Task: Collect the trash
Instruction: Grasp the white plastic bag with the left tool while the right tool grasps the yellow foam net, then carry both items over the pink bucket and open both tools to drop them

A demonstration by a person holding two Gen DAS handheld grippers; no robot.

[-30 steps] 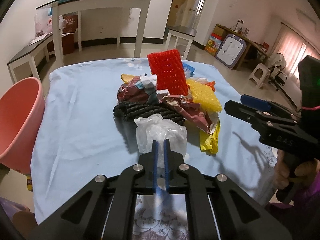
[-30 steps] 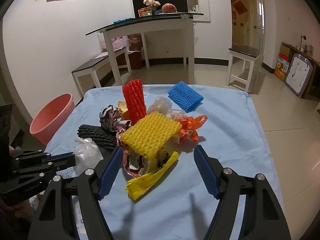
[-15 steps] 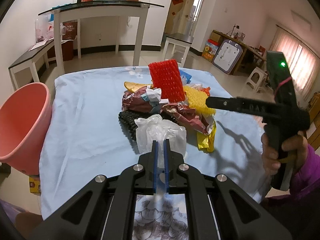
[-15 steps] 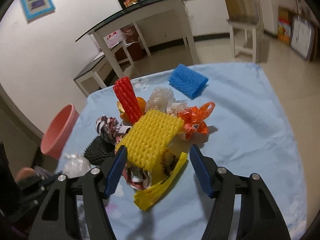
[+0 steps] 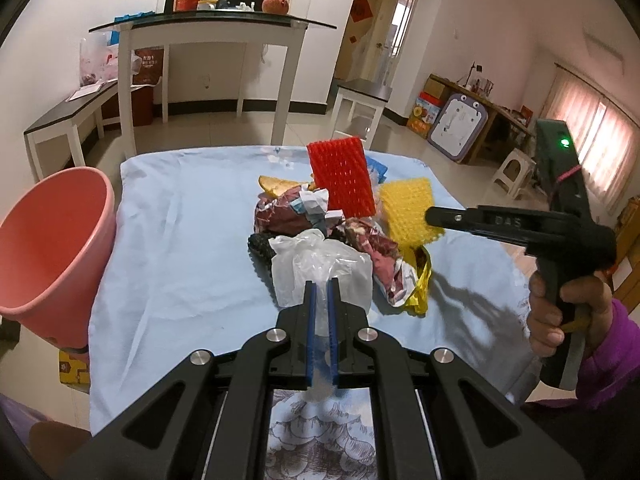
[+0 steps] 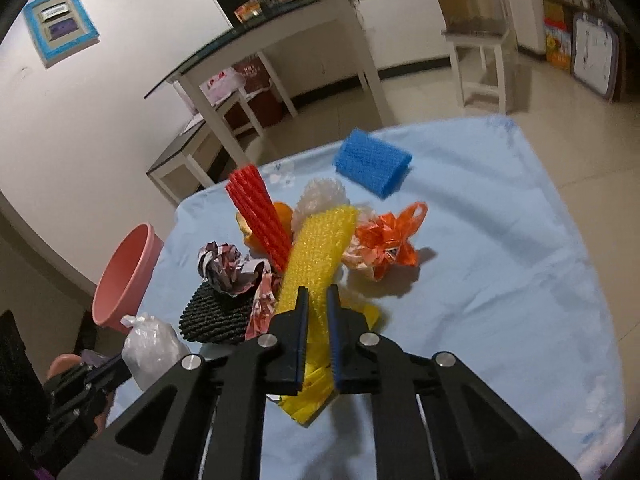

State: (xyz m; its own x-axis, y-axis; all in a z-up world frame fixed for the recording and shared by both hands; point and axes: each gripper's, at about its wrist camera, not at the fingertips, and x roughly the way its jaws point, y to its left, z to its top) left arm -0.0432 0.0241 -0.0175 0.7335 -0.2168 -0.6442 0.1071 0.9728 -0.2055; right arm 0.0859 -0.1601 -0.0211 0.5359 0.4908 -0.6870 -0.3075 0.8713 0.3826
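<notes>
The trash pile (image 6: pixel 280 264) crowds the middle of the table (image 6: pixel 500 300), with the red foam net (image 5: pixel 342 178) standing tallest and barring a low pass across it. Bare cloth runs along the table's left edge toward the pink bucket (image 5: pixel 52 248) just off that edge. The right side lies bare too, and the blue foam net (image 6: pixel 372 164) sits alone near the far edge.

- I see a clear crumpled plastic bag (image 5: pixel 320 268) pinched at the near edge of the pile.
- A yellow foam net sleeve (image 6: pixel 320 256) is squeezed narrow, standing tilted.
- A red foam net sleeve (image 5: pixel 342 180) stands upright behind it.
- A black foam net (image 6: pixel 214 316) and crumpled foil wrappers (image 5: pixel 288 212) lie at the pile's left.
- A blue foam net (image 6: pixel 372 162) lies apart, farther back.
- The pink plastic bucket (image 5: pixel 48 248) sits beside the table's left edge.
</notes>
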